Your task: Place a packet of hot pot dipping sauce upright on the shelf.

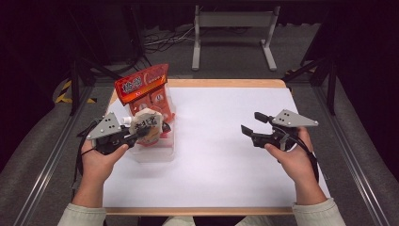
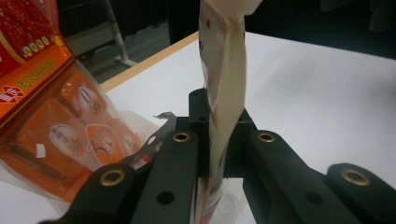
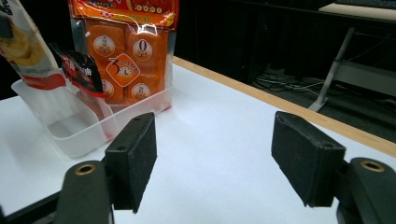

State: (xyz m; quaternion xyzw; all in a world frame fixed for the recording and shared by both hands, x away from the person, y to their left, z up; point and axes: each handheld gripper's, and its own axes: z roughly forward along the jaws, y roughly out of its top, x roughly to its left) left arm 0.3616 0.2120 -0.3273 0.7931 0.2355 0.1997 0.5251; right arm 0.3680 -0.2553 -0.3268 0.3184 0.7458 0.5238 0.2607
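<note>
At the left of the high view I see a clear plastic tray (image 1: 157, 153) on the white table (image 1: 226, 155). A tall orange packet (image 1: 147, 92) stands at its far end. My left gripper (image 1: 136, 135) is clamped on a cream pouch (image 1: 147, 126), holding it upright over the tray, centre-left of the frame.

My left gripper view shows the pouch (image 2: 224, 93) edge-on, its lower part pinched between the jaws, with the orange packet (image 2: 51, 121) at the left edge.

My right gripper (image 1: 251, 124) hangs over bare table at the right, jaws wide and holding nothing. Its view adds a small dark red sachet (image 3: 79, 70) leaning in the tray (image 3: 79, 128), upper left, beside the orange packet (image 3: 126, 56).
</note>
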